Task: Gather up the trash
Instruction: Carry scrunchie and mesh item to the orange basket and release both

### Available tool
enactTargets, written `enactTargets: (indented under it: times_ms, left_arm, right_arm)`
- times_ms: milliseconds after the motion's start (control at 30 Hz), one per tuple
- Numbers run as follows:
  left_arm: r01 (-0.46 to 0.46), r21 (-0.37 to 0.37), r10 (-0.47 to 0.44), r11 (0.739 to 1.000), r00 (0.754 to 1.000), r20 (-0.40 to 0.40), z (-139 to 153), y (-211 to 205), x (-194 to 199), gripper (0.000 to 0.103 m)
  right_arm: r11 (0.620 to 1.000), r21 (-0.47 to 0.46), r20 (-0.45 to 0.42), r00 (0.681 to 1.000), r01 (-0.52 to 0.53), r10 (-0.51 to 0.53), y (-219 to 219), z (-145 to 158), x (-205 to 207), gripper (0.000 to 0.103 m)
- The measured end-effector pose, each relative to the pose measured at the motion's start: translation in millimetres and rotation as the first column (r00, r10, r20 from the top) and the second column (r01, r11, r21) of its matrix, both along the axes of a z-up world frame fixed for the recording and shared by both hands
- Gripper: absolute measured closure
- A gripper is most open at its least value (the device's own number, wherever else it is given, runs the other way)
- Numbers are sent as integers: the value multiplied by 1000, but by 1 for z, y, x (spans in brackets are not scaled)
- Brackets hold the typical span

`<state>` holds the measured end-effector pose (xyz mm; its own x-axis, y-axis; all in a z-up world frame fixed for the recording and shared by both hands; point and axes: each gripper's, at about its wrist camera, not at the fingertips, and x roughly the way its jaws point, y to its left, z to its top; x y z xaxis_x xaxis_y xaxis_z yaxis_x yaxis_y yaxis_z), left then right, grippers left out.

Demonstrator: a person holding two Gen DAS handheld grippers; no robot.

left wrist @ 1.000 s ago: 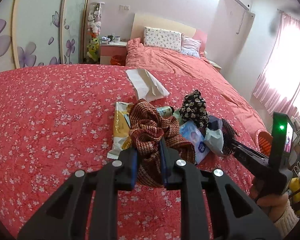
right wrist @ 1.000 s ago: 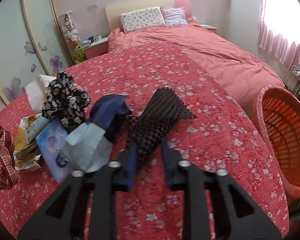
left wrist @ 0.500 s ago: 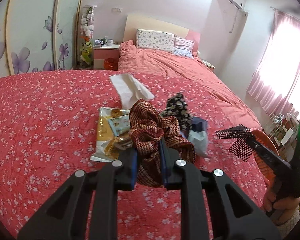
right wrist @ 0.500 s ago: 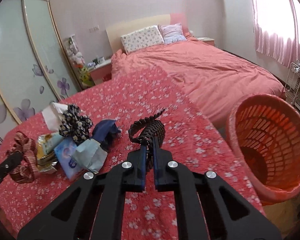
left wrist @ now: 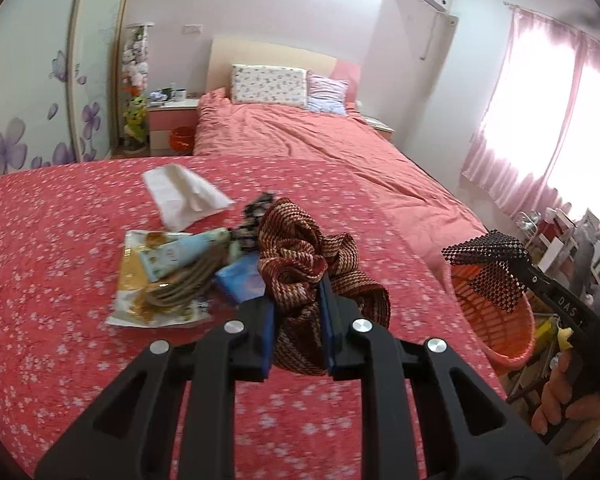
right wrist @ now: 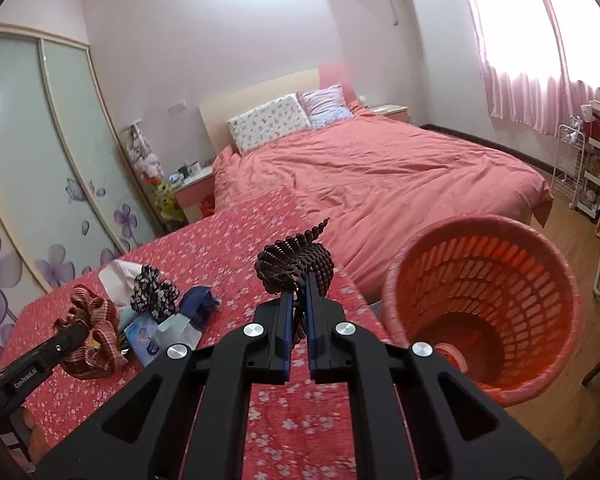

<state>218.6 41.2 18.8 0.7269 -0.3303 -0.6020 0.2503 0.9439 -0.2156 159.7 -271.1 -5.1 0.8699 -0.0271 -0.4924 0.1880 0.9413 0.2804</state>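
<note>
My left gripper (left wrist: 296, 312) is shut on a red-brown woven cloth (left wrist: 308, 264) and holds it above the red flowered tablecloth (left wrist: 52, 240); the cloth also shows in the right wrist view (right wrist: 92, 328). My right gripper (right wrist: 298, 304) is shut on a black mesh piece (right wrist: 296, 264), lifted just left of the orange basket (right wrist: 480, 304). In the left wrist view the mesh (left wrist: 488, 264) hangs over the basket (left wrist: 496, 320). Trash stays on the table: a snack wrapper (left wrist: 140, 292), a tube (left wrist: 176, 252), a blue packet (left wrist: 240, 280).
A white tissue (left wrist: 184, 196) lies further back on the table. A dark flowered cloth (right wrist: 152, 292) and a navy cloth (right wrist: 198, 302) sit in the pile. A pink bed (right wrist: 380, 168) stands behind, a wire rack (right wrist: 572, 168) at the right wall.
My right gripper closed on the black mesh, lifted it off the table and carried it right, over the basket. My left gripper rose with the woven cloth.
</note>
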Motion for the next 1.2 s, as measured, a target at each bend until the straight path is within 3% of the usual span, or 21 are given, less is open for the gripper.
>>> enactTargets:
  times_ms: [367, 700, 1200]
  left_arm:
    - [143, -19, -143, 990, 990, 9, 5, -71, -5, 84]
    - [285, -32, -285, 958, 958, 13, 4, -148, -12, 84]
    - [417, -45, -418, 908, 908, -15, -11, -230, -5, 84]
  right_arm:
    - [996, 26, 44, 995, 91, -92, -44, 6, -26, 97]
    - [981, 45, 71, 979, 187, -190, -89, 6, -47, 97]
    - [951, 82, 67, 951, 297, -302, -135, -10, -55, 97]
